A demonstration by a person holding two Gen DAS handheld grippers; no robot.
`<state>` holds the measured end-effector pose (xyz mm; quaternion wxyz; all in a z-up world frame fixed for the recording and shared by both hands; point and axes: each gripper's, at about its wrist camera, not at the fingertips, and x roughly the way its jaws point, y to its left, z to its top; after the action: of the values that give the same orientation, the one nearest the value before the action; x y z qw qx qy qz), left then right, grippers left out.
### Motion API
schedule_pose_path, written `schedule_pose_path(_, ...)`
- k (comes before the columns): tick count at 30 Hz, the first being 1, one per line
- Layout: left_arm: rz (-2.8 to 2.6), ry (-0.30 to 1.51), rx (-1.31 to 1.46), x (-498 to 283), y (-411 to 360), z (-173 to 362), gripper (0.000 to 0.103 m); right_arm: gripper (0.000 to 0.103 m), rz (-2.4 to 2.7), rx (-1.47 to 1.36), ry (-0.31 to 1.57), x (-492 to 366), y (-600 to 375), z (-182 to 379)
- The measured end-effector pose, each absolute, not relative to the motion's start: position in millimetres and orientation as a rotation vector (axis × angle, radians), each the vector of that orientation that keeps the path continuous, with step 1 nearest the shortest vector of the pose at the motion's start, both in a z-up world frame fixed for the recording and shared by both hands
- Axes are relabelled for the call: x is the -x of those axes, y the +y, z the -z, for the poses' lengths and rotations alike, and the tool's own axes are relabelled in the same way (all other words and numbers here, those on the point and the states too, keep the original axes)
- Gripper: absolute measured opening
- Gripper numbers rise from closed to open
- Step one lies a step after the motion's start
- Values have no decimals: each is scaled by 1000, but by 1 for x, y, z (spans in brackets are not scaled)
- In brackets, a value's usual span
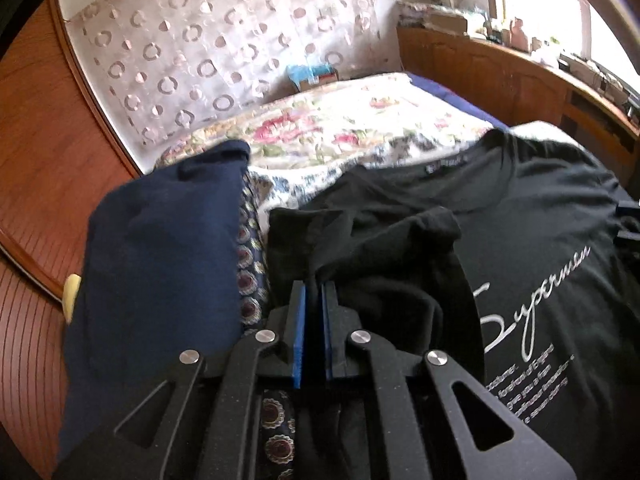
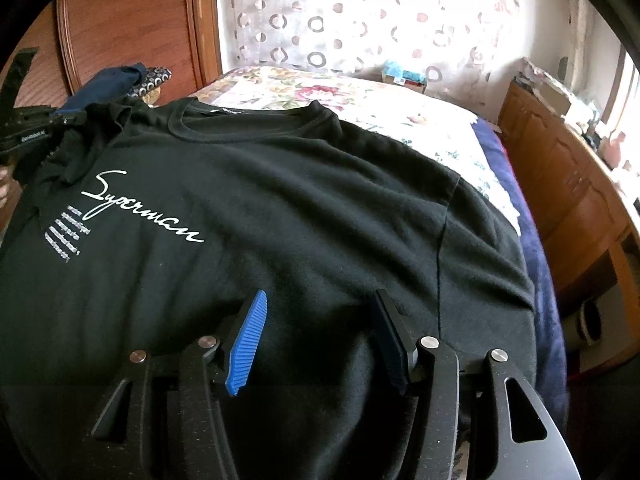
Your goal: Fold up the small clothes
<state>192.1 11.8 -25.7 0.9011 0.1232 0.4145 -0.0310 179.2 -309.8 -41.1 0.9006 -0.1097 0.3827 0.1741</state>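
A black T-shirt [image 2: 300, 200] with white "Superman" script lies face up on the bed, collar away from me. My left gripper [image 1: 316, 286] is shut on its left sleeve [image 1: 380, 240], which is pulled up and bunched over the chest; black cloth sits pinched between the blue pads. In the right wrist view that gripper [image 2: 76, 118] shows at the far left edge, holding the sleeve. My right gripper [image 2: 321, 295] hovers over the shirt's lower right part, jaws standing apart with only flat fabric below them.
A navy garment [image 1: 160, 260] and a patterned cloth [image 1: 250, 272] lie left of the shirt. Beyond it spreads the floral bedspread [image 1: 340, 128]. A wooden wardrobe [image 1: 48, 160] stands at the left, a wooden cabinet [image 2: 560, 184] at the right, and a blue blanket [image 2: 536, 264] runs along the bed's edge.
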Motion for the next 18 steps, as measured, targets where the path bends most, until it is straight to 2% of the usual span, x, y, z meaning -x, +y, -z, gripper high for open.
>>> schedule_pose_path(7, 98, 871, -239, -191, 7, 29, 11, 56, -478, 191, 709, -186, -266, 8)
schedule_pose_path(13, 112, 829, -198, -178, 14, 13, 12, 56, -636, 112, 709, -225, -206, 5)
schedule_pose_path(16, 123, 794, -164, -168, 22, 2, 21, 56, -707, 67, 732, -249, -171, 11)
schedule_pose_path(18, 129, 767, -150, -161, 26, -5, 35, 56, -727, 61, 750, -263, -150, 16)
